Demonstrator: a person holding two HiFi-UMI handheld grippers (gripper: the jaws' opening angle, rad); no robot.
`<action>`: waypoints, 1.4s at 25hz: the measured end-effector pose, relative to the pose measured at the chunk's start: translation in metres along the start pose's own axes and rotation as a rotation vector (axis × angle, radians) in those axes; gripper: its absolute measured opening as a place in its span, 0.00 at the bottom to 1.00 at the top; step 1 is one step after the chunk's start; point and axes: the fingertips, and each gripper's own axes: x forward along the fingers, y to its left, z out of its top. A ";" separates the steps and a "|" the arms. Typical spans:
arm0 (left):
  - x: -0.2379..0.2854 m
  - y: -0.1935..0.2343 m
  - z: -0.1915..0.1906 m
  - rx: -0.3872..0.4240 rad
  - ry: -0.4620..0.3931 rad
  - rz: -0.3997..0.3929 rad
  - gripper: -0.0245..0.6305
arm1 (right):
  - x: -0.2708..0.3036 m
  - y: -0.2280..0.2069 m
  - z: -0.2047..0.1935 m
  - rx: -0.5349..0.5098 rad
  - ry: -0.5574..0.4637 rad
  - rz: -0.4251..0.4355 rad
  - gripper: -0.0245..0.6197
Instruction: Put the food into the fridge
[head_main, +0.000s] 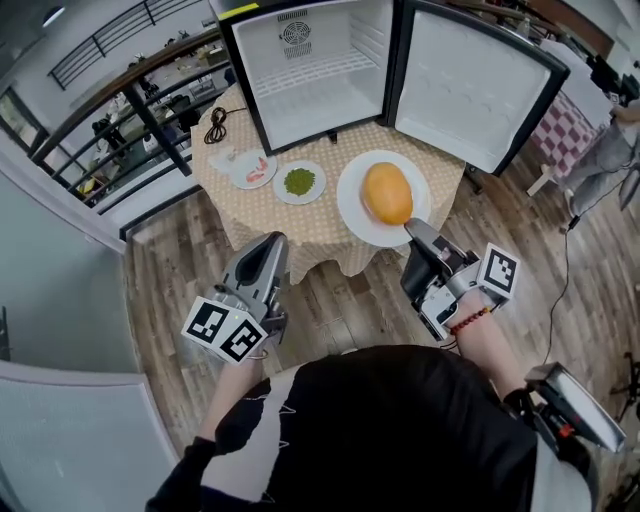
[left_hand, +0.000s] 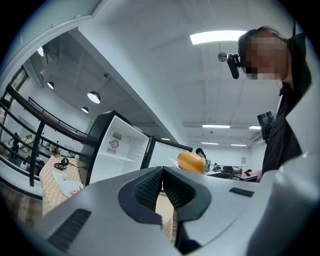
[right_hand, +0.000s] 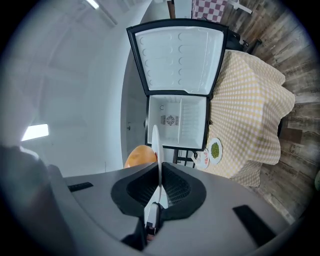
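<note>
An orange, rounded loaf-like food (head_main: 387, 193) lies on a big white plate (head_main: 350, 200) at the near right of the round table. My right gripper (head_main: 412, 228) is shut on that plate's near rim. In the right gripper view the plate's rim (right_hand: 155, 142) runs edge-on between the pads, with the orange food (right_hand: 140, 156) to its left. My left gripper (head_main: 268, 243) is shut and empty, held off the table's front edge. The mini fridge (head_main: 310, 70) stands open and empty at the table's far side.
A small plate of green food (head_main: 299, 182) and a plate with pink food (head_main: 250, 168) sit left of the big plate. A black cable (head_main: 216, 125) lies at the far left. The fridge door (head_main: 465, 80) swings out to the right. A railing borders the left.
</note>
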 end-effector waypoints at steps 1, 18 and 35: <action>0.005 0.004 -0.001 -0.007 0.005 -0.004 0.06 | 0.005 -0.002 0.002 0.004 -0.002 -0.005 0.08; 0.075 0.060 0.018 0.025 -0.001 -0.001 0.06 | 0.112 -0.031 0.047 0.057 0.050 -0.016 0.08; 0.165 0.150 0.032 0.026 0.040 0.014 0.06 | 0.280 -0.044 0.095 0.108 0.167 -0.005 0.08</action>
